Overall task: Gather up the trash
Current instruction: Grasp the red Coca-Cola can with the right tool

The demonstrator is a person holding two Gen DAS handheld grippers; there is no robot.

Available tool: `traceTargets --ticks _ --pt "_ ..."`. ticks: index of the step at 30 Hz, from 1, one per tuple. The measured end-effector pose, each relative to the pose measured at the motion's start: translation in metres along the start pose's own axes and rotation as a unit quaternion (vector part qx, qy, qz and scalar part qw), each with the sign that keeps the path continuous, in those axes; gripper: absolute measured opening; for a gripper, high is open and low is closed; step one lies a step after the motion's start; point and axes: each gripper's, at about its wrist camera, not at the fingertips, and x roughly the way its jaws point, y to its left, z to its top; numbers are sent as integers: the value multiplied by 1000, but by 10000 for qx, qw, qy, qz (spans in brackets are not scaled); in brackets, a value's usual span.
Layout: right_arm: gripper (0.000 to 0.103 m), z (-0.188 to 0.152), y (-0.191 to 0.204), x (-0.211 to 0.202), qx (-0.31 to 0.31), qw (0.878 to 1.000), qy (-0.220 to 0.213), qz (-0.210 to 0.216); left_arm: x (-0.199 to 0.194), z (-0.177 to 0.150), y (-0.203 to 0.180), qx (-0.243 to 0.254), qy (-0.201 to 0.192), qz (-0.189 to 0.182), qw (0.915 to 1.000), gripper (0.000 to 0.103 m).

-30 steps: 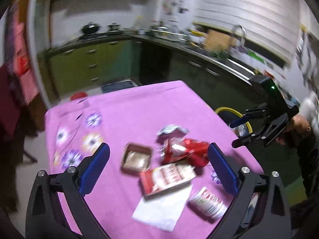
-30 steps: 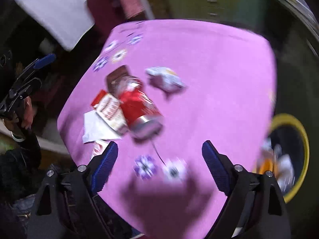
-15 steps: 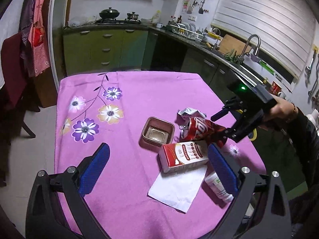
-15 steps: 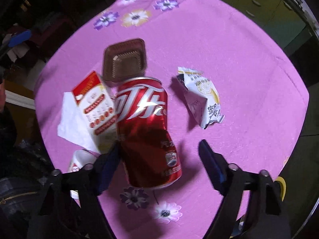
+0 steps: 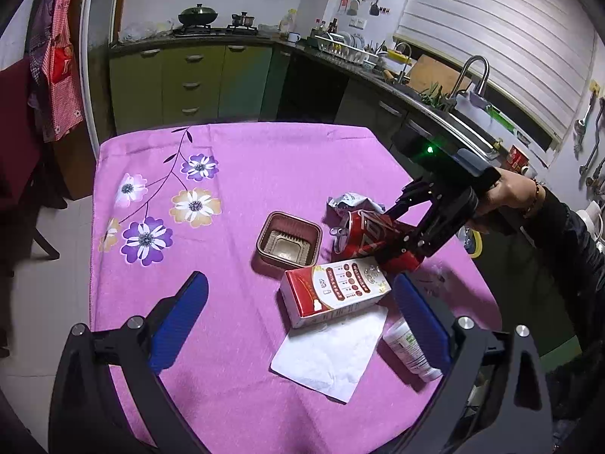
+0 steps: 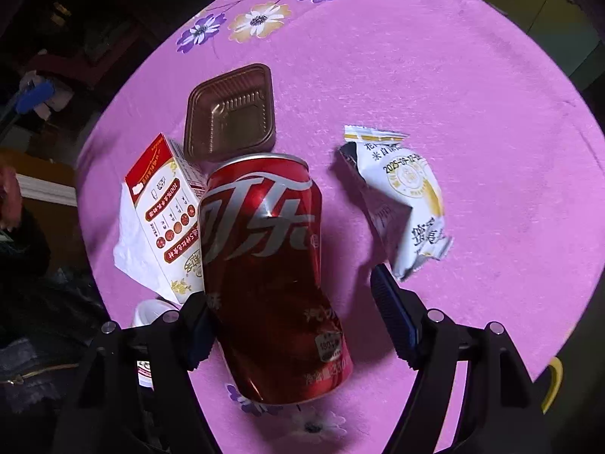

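A dented red cola can (image 6: 264,265) lies on the pink tablecloth (image 6: 416,75), and shows in the left wrist view (image 5: 372,238) too. My right gripper (image 6: 295,317) is open with its fingers on either side of the can; the left finger (image 6: 198,335) touches it, the right one stands apart. Around the can lie a red and white carton (image 6: 166,212), a brown plastic tray (image 6: 230,113), a white snack wrapper (image 6: 404,196), a white napkin (image 5: 332,352) and a small white tube (image 5: 410,348). My left gripper (image 5: 298,317) is open and empty above the table's near edge.
A yellow-rimmed bin (image 6: 552,382) stands on the floor beside the table's right edge. Green kitchen cabinets (image 5: 189,83) and a counter with a sink (image 5: 472,87) lie beyond the table. A chair with a red cloth (image 5: 22,140) stands at the left.
My right gripper has moved in from the table's right side and down over the can, which now sits between its fingers. The left gripper has steadied and tilted toward the table.
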Motion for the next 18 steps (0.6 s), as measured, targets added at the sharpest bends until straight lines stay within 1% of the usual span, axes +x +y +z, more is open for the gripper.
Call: traceTargets --ticks 1,2,4,7,13,16,18 --pt "60 -1 -2 -2 52 9999 -40 90 0 -1 0 -3 12 6 10000 94" --pt "54 -2 -5 -4 116 9998 -84 162 1 -1 1 -13 23 9 10000 94" --pt "54 -7 -12 -8 225 9995 -127 192 1 -2 3 -34 45 7 10000 94" --pt "54 -15 -18 -8 300 9994 -86 112 2 -2 3 -37 69 10 10000 94" --pt "54 -11 -5 1 204 9997 -122 -25 3 -1 -2 33 82 -16 10000 94" --pt "54 -14 0 -1 214 9993 -253 -163 3 -1 -4 123 87 -15 9999 94" --pt "54 -20 3 -8 272 9987 -408 -142 4 -1 -5 153 91 -25 9998 94"
